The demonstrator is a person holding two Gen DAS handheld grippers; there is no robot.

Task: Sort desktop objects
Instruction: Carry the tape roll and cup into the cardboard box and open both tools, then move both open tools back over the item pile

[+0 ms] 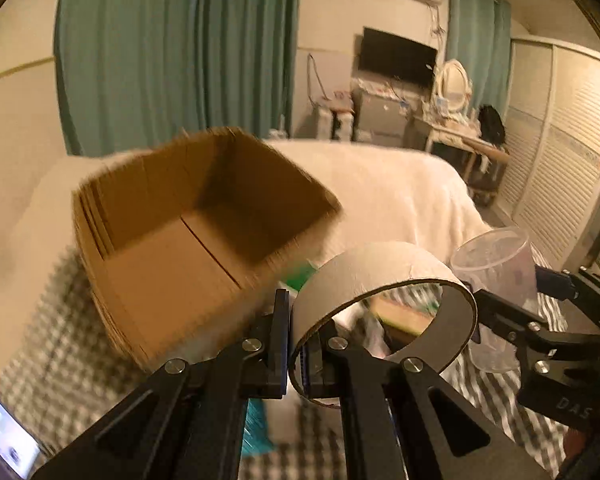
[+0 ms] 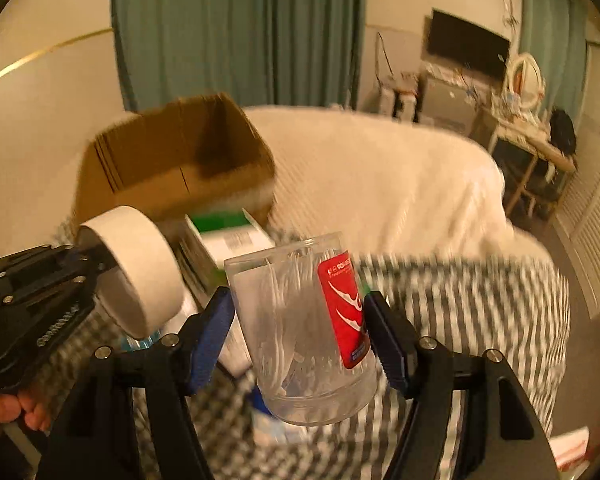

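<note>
Black linkage arms fill the near edge of both views, and each tool is loaded. From the left wrist view, the left gripper [image 1: 298, 344] is nearly closed, pinching the near wall of a white tape roll [image 1: 380, 280], one finger outside the ring and one inside its cardboard core, so the roll hangs out ahead of the tool. From the right wrist view, the right gripper [image 2: 300, 332] is spread fairly wide, its blue pads [image 2: 216, 336] pressing either side of a clear plastic jar [image 2: 304, 332] with a red label and thin white sticks inside; the jar leans a little.

Beyond the tools, an open cardboard box [image 1: 188, 232] sits far and to the left, looking empty and tilted toward the camera. Between it and the tools lies a green-and-white carton [image 2: 228, 236] on a checked cloth [image 2: 460, 320], with a white blanket [image 1: 400, 200] further off.

Both items are probably bound for the box. The risks: the roll is held by one thin wall and could pivot or slip out; the smooth, leaning jar has no lid visible, so it could slide or spill its sticks; and the two tools are near enough to collide over the opening.
</note>
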